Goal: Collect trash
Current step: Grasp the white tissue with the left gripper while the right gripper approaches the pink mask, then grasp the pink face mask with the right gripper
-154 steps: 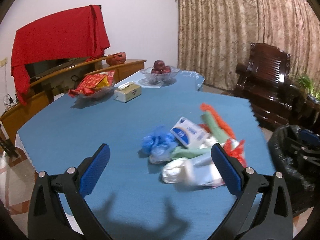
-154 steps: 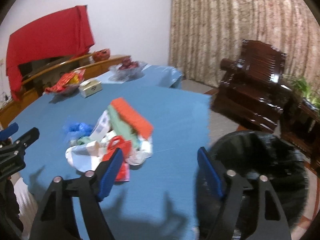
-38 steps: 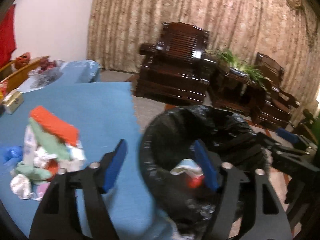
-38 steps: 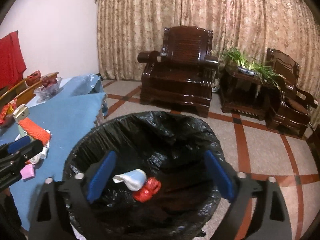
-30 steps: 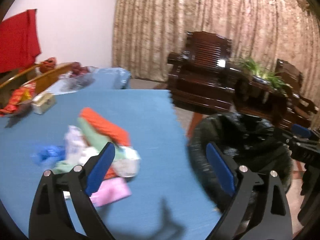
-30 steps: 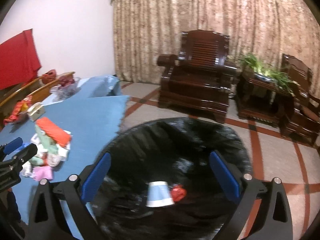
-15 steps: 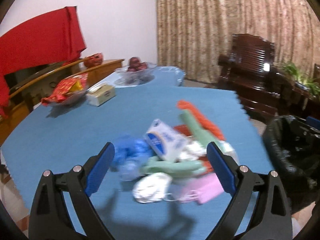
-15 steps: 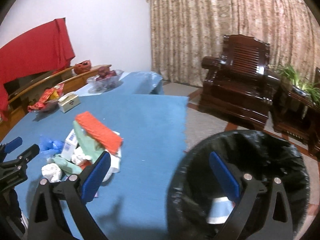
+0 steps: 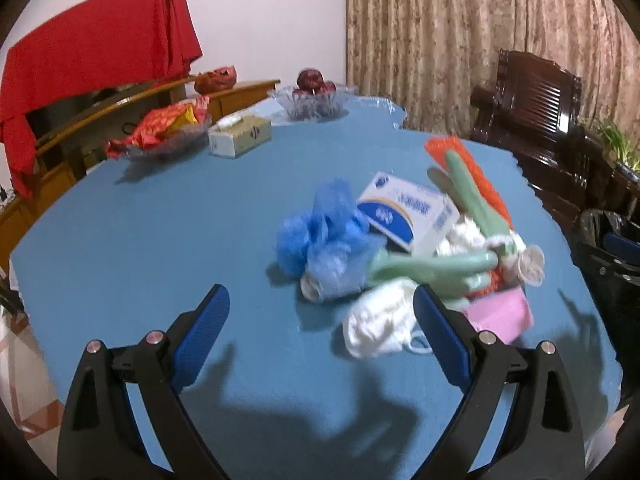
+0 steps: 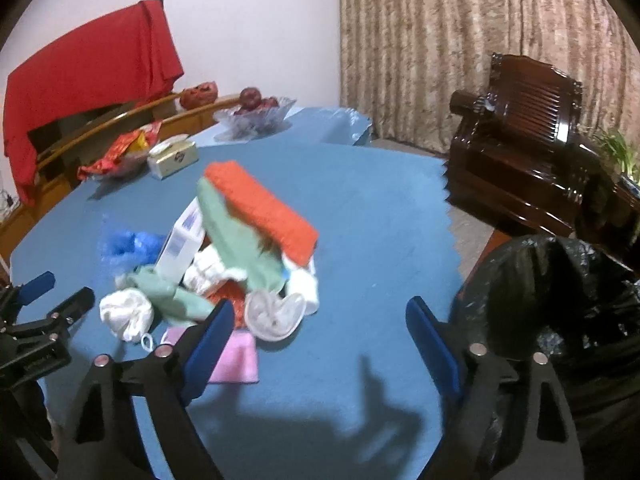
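Trash pile (image 9: pixel 416 248) sits on the table (image 9: pixel 160 232); left gripper (image 9: pixel 320 316) and right gripper (image 10: pixel 316 326) hover near it, both spread apart, holding nothing.

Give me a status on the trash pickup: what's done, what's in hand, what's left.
Done: nothing visible; the bin's contents are hidden. In hand: nothing; left gripper and right gripper are open. Left: the whole pile, including white wad, pink piece, blue bag and box.
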Tool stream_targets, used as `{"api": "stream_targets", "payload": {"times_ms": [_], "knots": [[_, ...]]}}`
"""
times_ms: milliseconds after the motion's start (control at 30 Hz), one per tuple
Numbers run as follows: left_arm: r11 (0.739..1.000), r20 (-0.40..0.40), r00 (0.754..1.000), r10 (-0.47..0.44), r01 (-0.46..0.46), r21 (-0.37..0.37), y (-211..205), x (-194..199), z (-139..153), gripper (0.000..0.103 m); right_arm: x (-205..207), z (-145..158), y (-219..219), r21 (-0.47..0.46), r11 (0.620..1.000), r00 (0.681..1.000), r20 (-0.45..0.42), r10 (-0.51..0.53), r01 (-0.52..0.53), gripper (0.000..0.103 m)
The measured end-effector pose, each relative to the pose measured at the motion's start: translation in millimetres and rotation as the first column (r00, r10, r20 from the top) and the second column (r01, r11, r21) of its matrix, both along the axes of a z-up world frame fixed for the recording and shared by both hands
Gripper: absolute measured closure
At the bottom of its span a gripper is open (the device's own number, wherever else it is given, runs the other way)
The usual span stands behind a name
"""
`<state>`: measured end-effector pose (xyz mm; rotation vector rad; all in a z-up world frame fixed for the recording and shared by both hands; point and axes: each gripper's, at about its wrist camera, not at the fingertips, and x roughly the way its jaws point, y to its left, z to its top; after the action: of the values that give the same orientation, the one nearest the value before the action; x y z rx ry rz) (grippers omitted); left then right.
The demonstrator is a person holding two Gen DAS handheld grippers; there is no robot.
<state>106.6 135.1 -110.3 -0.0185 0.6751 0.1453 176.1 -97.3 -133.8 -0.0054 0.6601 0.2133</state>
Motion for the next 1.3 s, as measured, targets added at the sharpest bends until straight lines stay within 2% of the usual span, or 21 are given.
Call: {"api": "stream_targets", "payload": {"times_ms": [100, 300, 367, 467, 500, 567, 833, 1100, 1200, 1300], "knots": [[1.000, -0.026, 0.999, -0.021, 0.021, -0.018, -6, 1, -11, 0.019, -2, -4, 1, -0.005, 1.000, 1.000, -0.014, 0.004, -0.004, 0.021], [0.999, -0.053, 0.998, -0.039, 0.037, -0.034, -15, 11, -26, 0.022, -3, -6, -2, -0.015, 1.000, 1.000, -0.022, -0.001, 0.000, 0.022], [0.998, -0.065, 0.997, -0.044, 0.041, -0.050, -16, 15, -30, 0.028, -4, -7, -3, -0.017, 1.000, 1.000, -0.023, 0.001, -0.001, 0.022], [0.994, -0.092, 0.993, -0.071, 0.062, -0.094, -17, 19, -35, 0.052, -5, -9, -2, -0.017, 1.000, 1.000, -0.031, 0.006, -0.006, 0.024], [0.990, -0.104, 0.991, -0.087, 0.074, -0.118, -18, 20, -37, 0.067, -5, -10, -1, -0.017, 1.000, 0.999, -0.034, 0.009, -0.010, 0.024], [0.989, -0.104, 0.991, -0.086, 0.073, -0.127, -18, 19, -38, 0.071, -7, -11, 2, -0.017, 1.000, 0.999, -0.038, 0.020, -0.020, 0.026], [0.991, -0.067, 0.995, -0.079, 0.072, -0.112, -14, 3, -24, 0.074, -12, -24, 23, -0.022, 0.997, 0.995, -0.068, 0.071, -0.073, 0.033], [0.993, -0.081, 0.996, -0.042, 0.033, -0.111, -2, -10, -21, 0.074, -4, -46, 35, -0.036, 0.996, 0.990, -0.123, 0.073, -0.078, 0.042], [0.993, -0.082, 0.996, -0.040, 0.031, -0.117, -1, -10, -21, 0.074, 1, -54, 37, -0.034, 0.996, 0.986, -0.150, 0.075, -0.081, 0.049], [0.992, -0.081, 0.996, -0.044, 0.035, -0.118, -1, -10, -22, 0.074, 3, -58, 41, -0.033, 0.994, 0.981, -0.168, 0.093, -0.100, 0.061]]}}
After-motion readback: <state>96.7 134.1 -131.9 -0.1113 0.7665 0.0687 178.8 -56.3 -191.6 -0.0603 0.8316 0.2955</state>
